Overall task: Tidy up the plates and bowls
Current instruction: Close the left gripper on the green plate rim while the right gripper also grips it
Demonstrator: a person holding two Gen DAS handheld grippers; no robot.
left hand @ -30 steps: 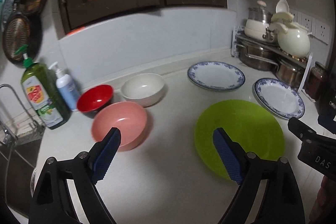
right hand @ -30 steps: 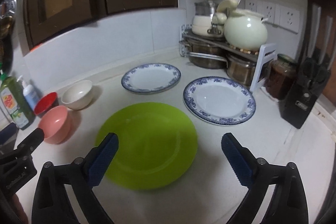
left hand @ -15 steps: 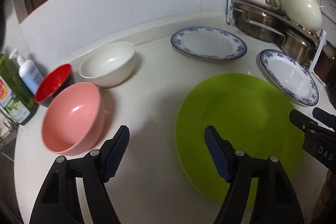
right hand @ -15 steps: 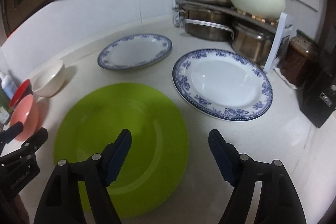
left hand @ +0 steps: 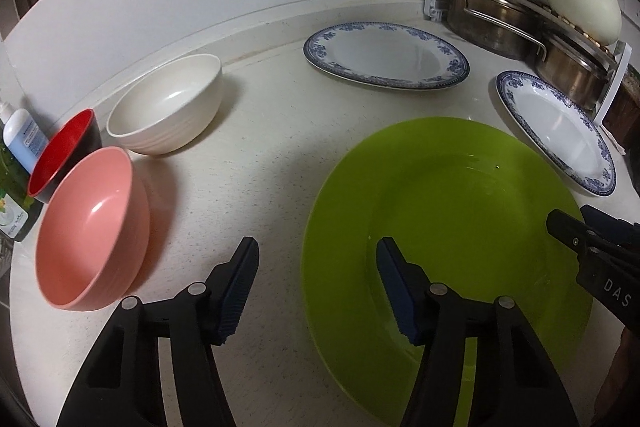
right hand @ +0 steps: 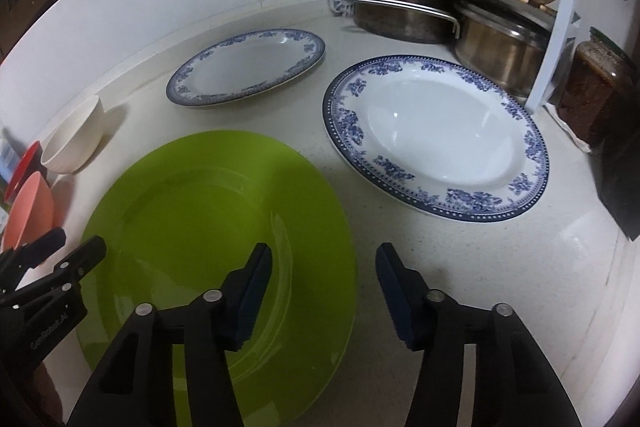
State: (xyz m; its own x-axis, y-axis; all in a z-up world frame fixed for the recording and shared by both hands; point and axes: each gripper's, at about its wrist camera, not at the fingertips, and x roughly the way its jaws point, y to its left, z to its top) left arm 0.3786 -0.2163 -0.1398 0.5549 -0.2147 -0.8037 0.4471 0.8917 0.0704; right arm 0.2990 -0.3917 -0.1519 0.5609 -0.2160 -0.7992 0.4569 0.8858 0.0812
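Green plate lay flat near the counter's front edge. Left gripper straddled its left rim, right gripper its right rim; both sets of jaws had just been closing, pads not yet pressing, so both were unclenched with the rim between them. Two blue plates: one by the back edge, the other beside the pot rack at the right corner. Pink bowl, red bowl and white bowl clustered toward the left edge, the pink and red ones touching.
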